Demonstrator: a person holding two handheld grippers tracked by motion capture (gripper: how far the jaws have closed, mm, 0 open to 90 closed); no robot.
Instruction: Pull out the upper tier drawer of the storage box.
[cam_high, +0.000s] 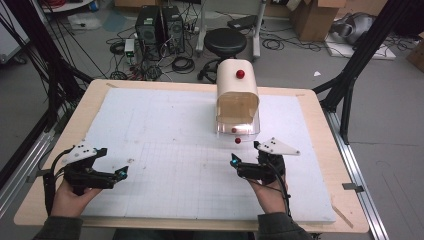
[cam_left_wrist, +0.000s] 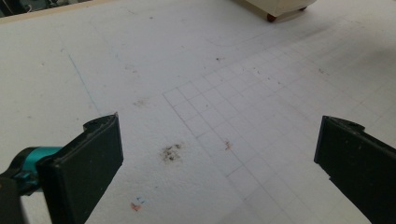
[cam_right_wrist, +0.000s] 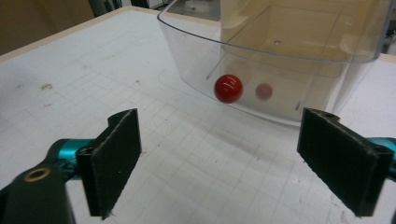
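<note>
White gridded board | we find the left gripper idle, jaws apart | right gripper jaws apart, lined up on the drawer's red knob, likely to pull.

In the left gripper view, the cream bread box is running off the top edge, leaving just its bottom corner and one small reddish foot. In the right gripper view, the clear lid of the box is being cut by the top and right edges, and behind the red knob a paler red spot is showing through the plastic, too blurred to identify. In the high view, the person's forearms are leaving the bottom edge.
</note>
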